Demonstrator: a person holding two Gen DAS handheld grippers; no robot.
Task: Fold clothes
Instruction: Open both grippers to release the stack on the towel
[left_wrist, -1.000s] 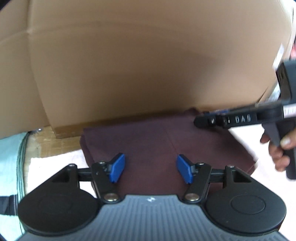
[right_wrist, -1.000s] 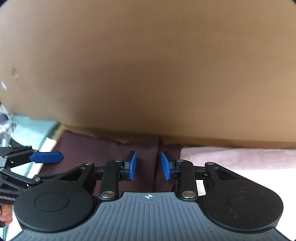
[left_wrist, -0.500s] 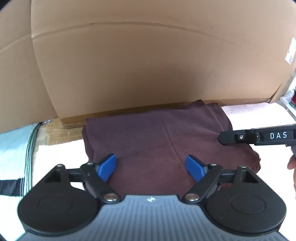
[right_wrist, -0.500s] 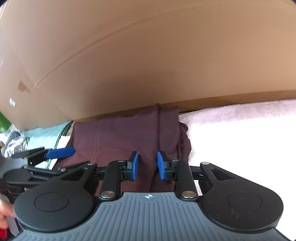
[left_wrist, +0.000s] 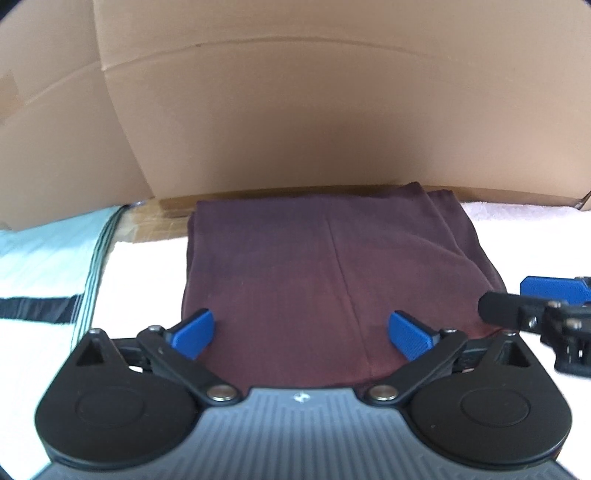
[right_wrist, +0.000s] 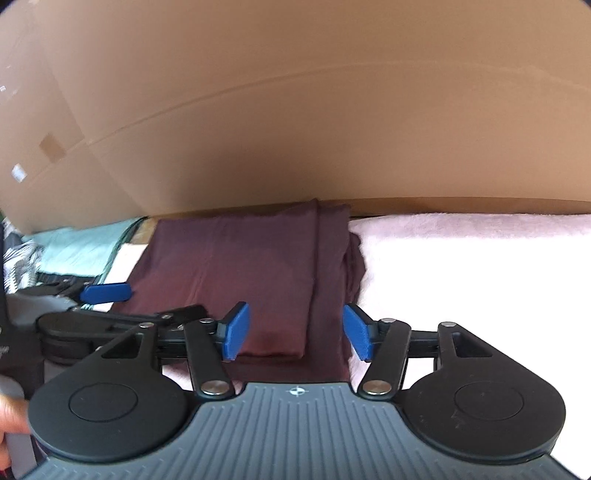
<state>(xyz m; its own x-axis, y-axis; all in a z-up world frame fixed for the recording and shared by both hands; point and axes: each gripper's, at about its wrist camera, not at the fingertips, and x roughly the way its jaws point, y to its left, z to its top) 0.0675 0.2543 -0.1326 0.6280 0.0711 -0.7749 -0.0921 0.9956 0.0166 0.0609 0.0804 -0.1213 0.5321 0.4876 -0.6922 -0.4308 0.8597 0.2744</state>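
Only the right wrist view shows the folded garment's layered right edge.

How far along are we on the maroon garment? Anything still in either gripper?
Done: the maroon garment lies folded into a flat rectangle on the white towel, against the cardboard box. In hand: nothing; the left gripper and the right gripper are both open and empty. Left: its right edge shows loose layers sticking out, and the light blue cloth beside it may need folding.

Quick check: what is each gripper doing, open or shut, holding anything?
Left gripper: open, holding nothing, above the folded garment.
Right gripper: open, holding nothing.
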